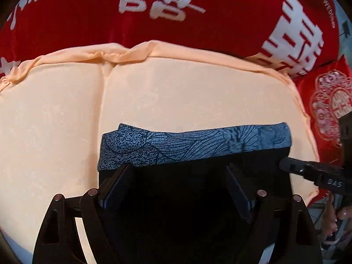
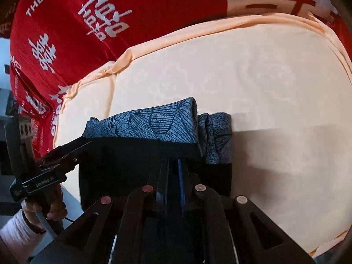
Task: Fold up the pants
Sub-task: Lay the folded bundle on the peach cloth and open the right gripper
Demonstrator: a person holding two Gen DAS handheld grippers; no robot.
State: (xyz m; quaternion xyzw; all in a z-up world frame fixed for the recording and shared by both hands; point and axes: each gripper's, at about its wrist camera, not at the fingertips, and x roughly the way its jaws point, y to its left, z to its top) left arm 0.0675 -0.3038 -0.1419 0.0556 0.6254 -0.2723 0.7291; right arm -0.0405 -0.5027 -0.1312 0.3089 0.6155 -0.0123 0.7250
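The pants [image 1: 193, 145], blue-grey with a dark leaf-line print, lie folded into a compact bundle on a peach sheet [image 1: 55, 121], low in both wrist views and right in front of the fingers. In the left wrist view the left hand-held gripper [image 1: 176, 171] has its fingers spread wide, released, with the near edge of the bundle lying between them at 12 o'clock; the near part of the cloth sits in deep shadow. The right hand-held gripper [image 1: 286, 165] enters that view at 3 o'clock, its tip touching the bundle's right end. In the right wrist view the right hand-held gripper [image 2: 173, 165] has its fingers drawn close together on the dark near edge of the pants, grasping the fabric. A red cloth with white characters [image 2: 66, 33] covers the area beyond the sheet from 9 to 12 o'clock.
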